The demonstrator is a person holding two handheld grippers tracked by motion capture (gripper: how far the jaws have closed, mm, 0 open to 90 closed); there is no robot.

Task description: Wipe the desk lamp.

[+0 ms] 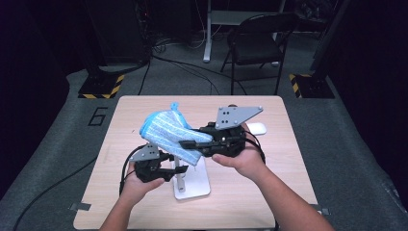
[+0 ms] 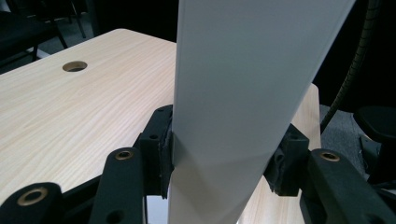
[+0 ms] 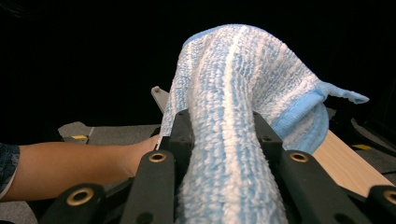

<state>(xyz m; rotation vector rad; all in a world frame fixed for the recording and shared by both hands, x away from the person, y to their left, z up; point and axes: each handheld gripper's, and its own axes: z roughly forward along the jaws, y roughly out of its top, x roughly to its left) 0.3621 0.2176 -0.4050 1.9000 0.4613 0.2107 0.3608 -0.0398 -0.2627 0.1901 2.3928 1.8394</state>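
Note:
A blue-and-white striped fluffy cloth (image 1: pixel 166 130) hangs over the top of a white stand (image 1: pixel 192 185) near the middle of the table. My right gripper (image 1: pixel 190 144) comes in from the right and is shut on the cloth's lower end; in the right gripper view the cloth (image 3: pixel 233 93) fills the gap between the jaws of my right gripper (image 3: pixel 223 135) and rises beyond them. My left gripper (image 1: pixel 168 173) is lower, at the stand's upright. There its pads (image 2: pixel 164 154) press both sides of the flat white upright (image 2: pixel 243 93), and my left gripper (image 2: pixel 224 158) is shut on it.
The light wooden table (image 1: pixel 144 108) has a round cable hole (image 2: pixel 74 66). A small white oval object (image 1: pixel 256 128) lies just behind the right hand. A black folding chair (image 1: pixel 260 38) stands beyond the far edge. A forearm (image 3: pixel 70 168) crosses the right gripper view at the left.

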